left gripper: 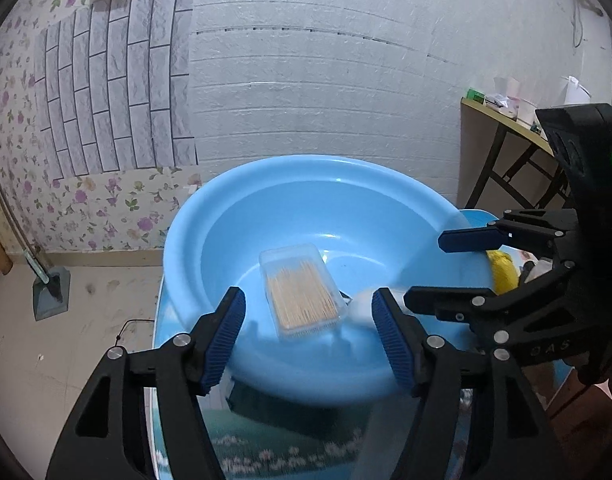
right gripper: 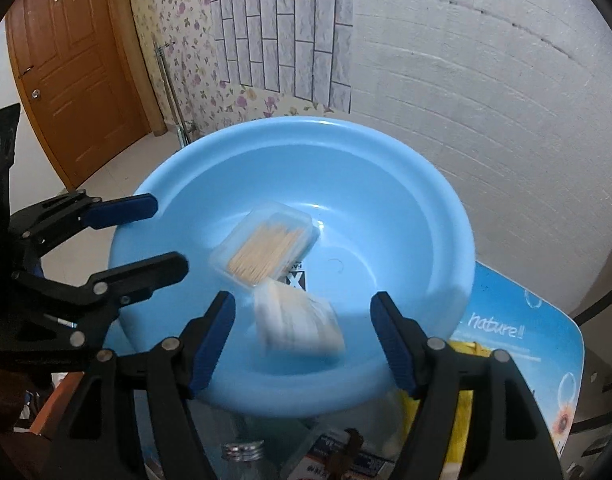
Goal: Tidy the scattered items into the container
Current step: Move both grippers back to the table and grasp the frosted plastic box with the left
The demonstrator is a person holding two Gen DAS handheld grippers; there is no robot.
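A light blue basin (left gripper: pixel 306 160) (right gripper: pixel 306 122) fills the middle of both views. In it lies a clear plastic box of toothpicks (left gripper: pixel 302 292) (right gripper: pixel 266 252). Beside that box is a blurred white packet (right gripper: pixel 298 320) (left gripper: pixel 361 306), under the gap of my right gripper (right gripper: pixel 302 312) and free of its pads. That gripper is open and reaches in over the near rim; the left wrist view shows it at the right (left gripper: pixel 423 270). My left gripper (left gripper: pixel 306 320) is open too, above the toothpick box with nothing between its fingers. It appears at the left in the right wrist view (right gripper: pixel 162 236).
The basin stands on a blue picture-printed table (right gripper: pixel 505 328). A yellow item (left gripper: pixel 501 272) lies at the basin's right, and a metal-capped glass bottle (right gripper: pixel 242 450) and printed packets sit near the front edge. A side table (left gripper: pixel 505 120) stands by the wall, and a wooden door (right gripper: pixel 74 72) is at the left.
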